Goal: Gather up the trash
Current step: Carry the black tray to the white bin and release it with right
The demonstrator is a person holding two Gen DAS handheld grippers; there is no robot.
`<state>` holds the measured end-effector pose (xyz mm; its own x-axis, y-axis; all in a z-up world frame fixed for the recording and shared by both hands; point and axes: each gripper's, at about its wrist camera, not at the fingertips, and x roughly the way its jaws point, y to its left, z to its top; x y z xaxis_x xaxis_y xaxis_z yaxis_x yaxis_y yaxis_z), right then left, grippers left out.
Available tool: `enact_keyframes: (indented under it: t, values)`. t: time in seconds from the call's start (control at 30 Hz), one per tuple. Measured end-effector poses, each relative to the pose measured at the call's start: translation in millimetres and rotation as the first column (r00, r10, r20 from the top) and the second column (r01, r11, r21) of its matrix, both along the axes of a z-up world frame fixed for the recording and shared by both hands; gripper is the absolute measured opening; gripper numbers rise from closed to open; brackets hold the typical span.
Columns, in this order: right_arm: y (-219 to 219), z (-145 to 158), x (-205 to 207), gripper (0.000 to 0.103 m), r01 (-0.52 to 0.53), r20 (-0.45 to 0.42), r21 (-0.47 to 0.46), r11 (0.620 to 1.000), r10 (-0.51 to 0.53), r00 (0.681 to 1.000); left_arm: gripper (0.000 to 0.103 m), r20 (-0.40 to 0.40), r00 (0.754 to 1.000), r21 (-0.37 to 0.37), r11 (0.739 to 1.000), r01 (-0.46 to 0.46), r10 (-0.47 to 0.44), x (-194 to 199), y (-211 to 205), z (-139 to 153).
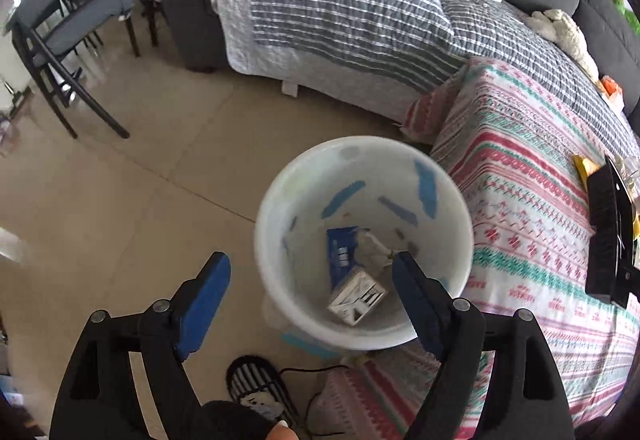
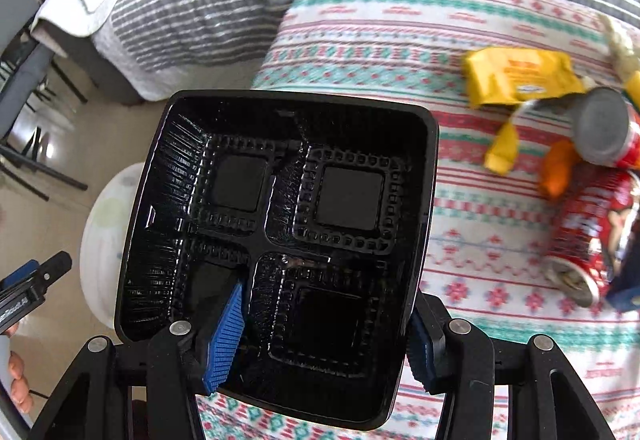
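A white bucket (image 1: 280, 183) stands on the floor beside the patterned blanket; a blue packet and a small grey carton (image 1: 356, 294) lie in it. My left gripper (image 1: 312, 292) is open and empty above the bucket's near rim. My right gripper (image 2: 324, 336) is shut on a black compartment tray (image 2: 280, 224), one finger inside it and one outside its right wall, holding it above the blanket's edge. The tray also shows edge-on in the left wrist view (image 1: 608, 228). The bucket (image 2: 104, 236) shows left of the tray. A yellow wrapper (image 2: 520, 75) and red cans (image 2: 588, 228) lie on the blanket.
The patterned blanket (image 1: 528, 175) covers a low seat at right. A grey striped quilt (image 1: 340, 7) covers the sofa behind. A dark chair (image 1: 68, 39) stands at the far left. A black fan (image 1: 256, 384) with a cord lies on the tan floor below the bucket.
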<state>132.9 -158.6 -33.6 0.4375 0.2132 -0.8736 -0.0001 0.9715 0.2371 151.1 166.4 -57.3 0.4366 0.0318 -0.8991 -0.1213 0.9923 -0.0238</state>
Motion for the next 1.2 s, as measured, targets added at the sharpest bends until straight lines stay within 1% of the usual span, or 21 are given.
enact_keyframes:
  t: [0.07,0.17,0.3,0.47,0.7,0.8,0.97,1.03,1.07,1.1,1.13,1.2]
  values:
    - [13,-3,4,0.06,-0.025,-0.002,-0.008,1.0,0.025,1.0,0.086,-0.009,1.0,0.001,1.0,-0.006,0.006,-5,7,-2]
    - [33,-7,7,0.06,-0.06,-0.011,-0.012,0.998,0.06,0.998,0.086,-0.036,0.999,0.027,0.999,-0.02,0.021,-14,19,-4]
    - [66,-15,18,0.06,-0.107,-0.054,0.013,0.994,0.108,0.993,0.087,-0.03,0.999,0.041,0.999,-0.034,0.036,-21,31,-3]
    - [109,-20,30,0.06,-0.166,-0.07,-0.043,0.985,0.163,0.984,0.089,-0.047,0.998,0.05,0.998,-0.045,0.048,-25,42,-5]
    - [148,-41,51,0.06,-0.189,-0.122,-0.097,0.977,0.176,0.977,0.09,-0.041,0.998,0.052,0.998,-0.041,0.043,-31,52,-4]
    - [158,-47,58,0.06,-0.187,-0.127,-0.121,0.975,0.172,0.977,0.091,-0.04,0.998,0.045,0.998,-0.044,0.046,-34,56,-4]
    - [164,-50,61,0.061,-0.18,-0.115,-0.127,0.975,0.166,0.979,0.091,-0.035,0.999,0.039,0.999,-0.037,0.039,-36,56,-3]
    - [167,-47,62,0.063,-0.19,-0.104,-0.108,0.976,0.179,0.978,0.091,-0.033,0.999,0.039,0.999,-0.035,0.036,-36,55,-2]
    - [167,-45,61,0.066,-0.194,-0.093,-0.089,0.977,0.185,0.978,0.091,-0.033,0.999,0.038,0.999,-0.033,0.034,-37,55,-2]
    - [167,-42,60,0.074,-0.195,-0.083,-0.074,0.978,0.189,0.979,0.091,-0.032,0.999,0.037,0.999,-0.03,0.032,-37,54,-1]
    - [165,-38,59,0.077,-0.194,-0.067,-0.064,0.979,0.189,0.98,0.091,-0.031,0.999,0.036,0.999,-0.028,0.029,-37,53,0]
    - [161,-31,54,0.078,-0.195,-0.042,-0.065,0.979,0.193,0.98,0.091,-0.028,0.999,0.035,0.999,-0.023,0.024,-38,50,1]
